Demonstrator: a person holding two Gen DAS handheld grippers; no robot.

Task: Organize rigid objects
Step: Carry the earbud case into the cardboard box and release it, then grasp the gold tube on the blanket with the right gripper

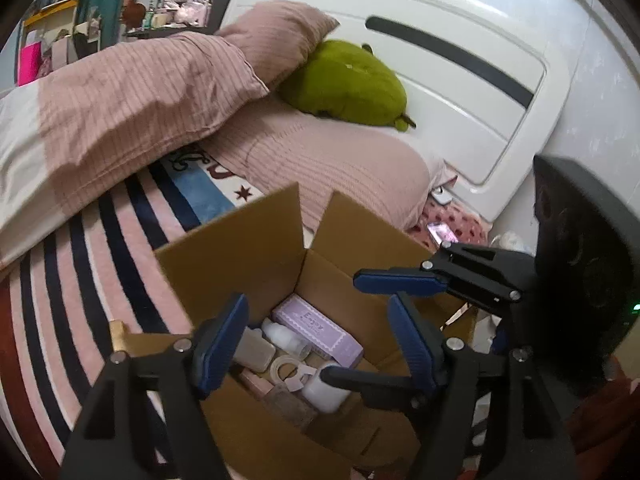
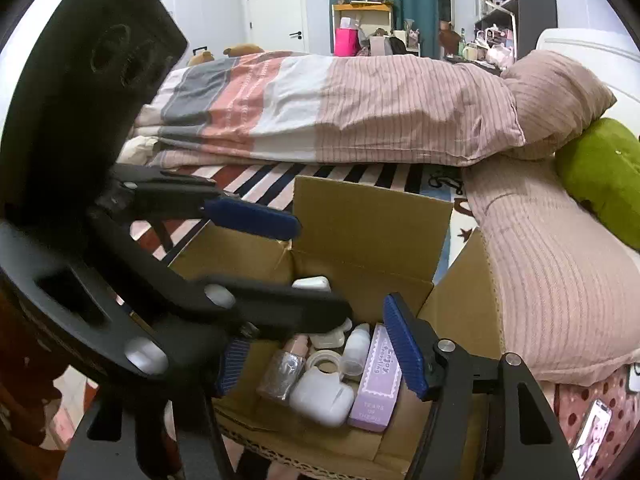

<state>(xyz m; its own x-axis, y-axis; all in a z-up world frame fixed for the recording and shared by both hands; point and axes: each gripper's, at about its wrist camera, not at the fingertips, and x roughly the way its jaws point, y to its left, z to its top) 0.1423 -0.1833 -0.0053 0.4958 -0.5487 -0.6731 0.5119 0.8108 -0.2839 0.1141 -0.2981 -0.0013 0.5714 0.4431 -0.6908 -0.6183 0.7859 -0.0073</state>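
the left gripper (image 1: 320,344) is seen nearest in the left wrist view, its blue-padded fingers (image 1: 224,344) spread wide with nothing between them, held just above the open cardboard box (image 1: 248,256). the right gripper (image 2: 320,364) is likewise spread apart and empty over the same box; one of its blue pads (image 2: 404,348) is seen beside the box's contents, while the other is partly hidden behind the left gripper's black frame, which crosses the right wrist view.

inside the box the task's things are gathered on the bottom: a lilac carton (image 1: 318,332) lying flat along one wall, a small white dropper bottle (image 1: 286,338) touching it, a roll of clear tape (image 1: 286,368) just beside the bottle, a white plastic jar (image 1: 326,388) on its side near the front, and a clear ribbed container (image 2: 280,374) next to the jar. a frosted rectangular bottle (image 1: 252,350) is partly covered by the left finger. what lies beneath these cannot be told.

the box flaps stand upright, and the box rests on a striped pink and navy blanket (image 1: 80,280). behind it a pink ribbed pillow (image 1: 352,168) is seen, then a folded striped duvet (image 1: 140,104), a green plush toy (image 1: 344,80) leaning on the white headboard (image 1: 460,92). a phone (image 1: 442,234) lies at the bed's edge.
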